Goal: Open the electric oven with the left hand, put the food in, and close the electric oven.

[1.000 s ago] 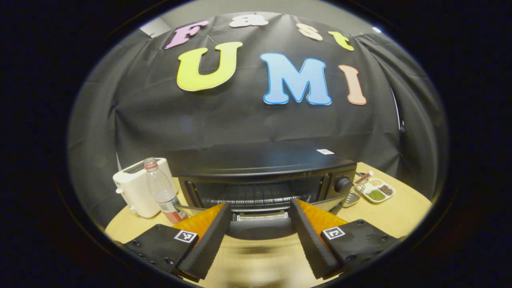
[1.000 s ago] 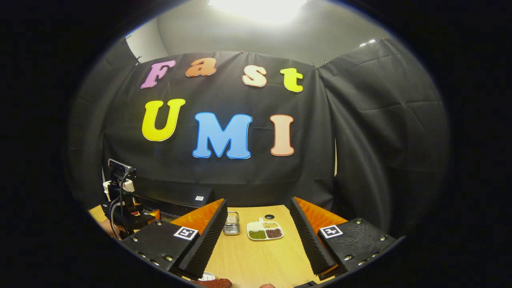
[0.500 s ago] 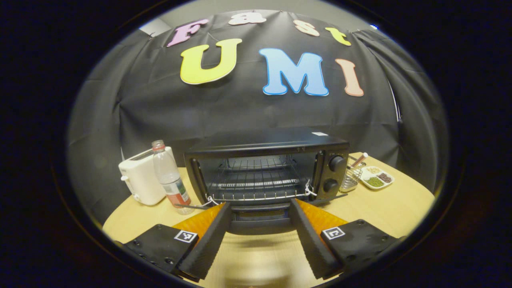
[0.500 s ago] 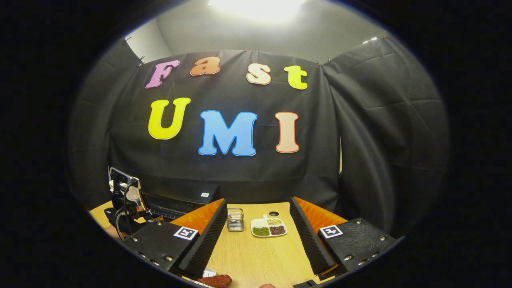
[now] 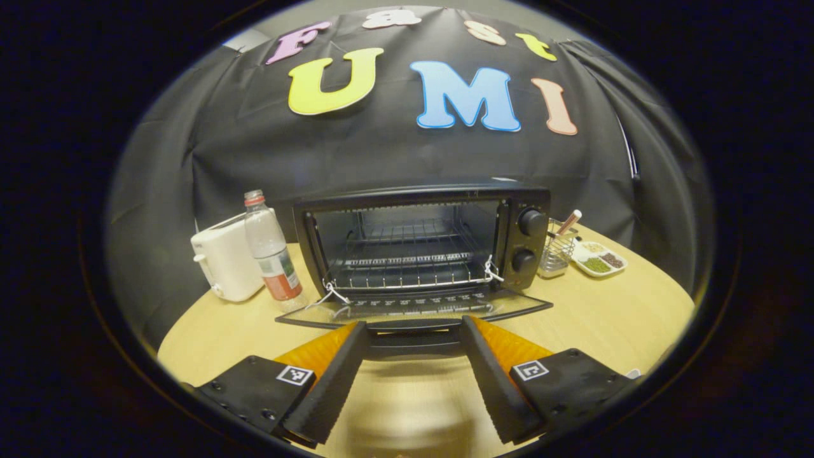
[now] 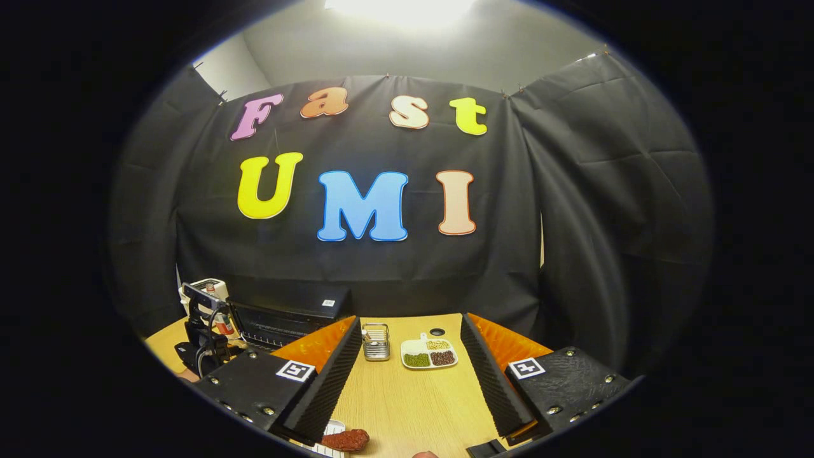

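Both grippers gape, holding nothing: left gripper (image 5: pixel 412 372) straddles the oven's (image 5: pixel 420 245) lowered door (image 5: pixel 413 310); next, right gripper (image 6: pixel 410 381) should fetch the food (image 6: pixel 345 439).

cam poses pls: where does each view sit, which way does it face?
Left gripper view: rides the left gripper, low over the table, facing the open black electric oven.
Right gripper view: rides the right gripper, facing the wooden table; left gripper far left.
Shared: oven, white divided dish, wire basket.
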{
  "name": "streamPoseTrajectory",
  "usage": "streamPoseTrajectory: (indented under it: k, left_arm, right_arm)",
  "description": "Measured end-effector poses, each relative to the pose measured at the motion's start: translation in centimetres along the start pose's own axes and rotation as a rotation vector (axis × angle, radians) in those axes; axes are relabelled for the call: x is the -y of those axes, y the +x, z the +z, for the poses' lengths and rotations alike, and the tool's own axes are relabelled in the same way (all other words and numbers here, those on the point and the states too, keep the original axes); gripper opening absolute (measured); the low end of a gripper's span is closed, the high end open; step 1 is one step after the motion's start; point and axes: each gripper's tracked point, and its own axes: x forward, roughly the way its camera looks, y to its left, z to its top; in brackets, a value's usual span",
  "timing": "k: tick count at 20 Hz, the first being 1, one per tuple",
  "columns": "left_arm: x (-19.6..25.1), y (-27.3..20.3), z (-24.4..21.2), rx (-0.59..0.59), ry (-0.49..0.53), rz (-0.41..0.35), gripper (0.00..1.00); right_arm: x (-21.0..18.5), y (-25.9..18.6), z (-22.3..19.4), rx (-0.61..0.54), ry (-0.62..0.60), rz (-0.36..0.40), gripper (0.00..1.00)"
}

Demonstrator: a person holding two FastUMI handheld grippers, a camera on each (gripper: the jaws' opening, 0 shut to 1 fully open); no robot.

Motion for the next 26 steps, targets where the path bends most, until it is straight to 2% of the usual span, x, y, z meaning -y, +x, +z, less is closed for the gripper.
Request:
streamPoseTrajectory:
  k: [8,12,15,19,26]
  left_arm:
    - [0.1,-0.4,-4.2,-0.077,0.006,0.007,0.98]
    - [0.0,-1.5,-4.2,-0.076,-0.008,0.025,0.99]
    - [-0.5,-3.5,-2.1,-0.036,-0.023,0.051,1.0]
    - [-0.9,-7.5,3.4,0.08,-0.052,0.072,0.98]
    - [-1.5,-14.4,12.1,0.267,-0.082,0.094,1.0]
  right_arm:
    - [-0.6,-0.1,-1.4,-0.051,0.01,0.05,0.95]
    - [-1.1,0.1,-2.0,-0.064,0.01,0.091,0.95]
    - [-1.6,0.3,-2.6,-0.077,0.036,0.135,0.95]
    - [-2.2,1.0,-5.2,-0.129,0.076,0.194,0.95]
    - [-4.0,1.8,-12.0,-0.301,0.148,0.326,0.96]
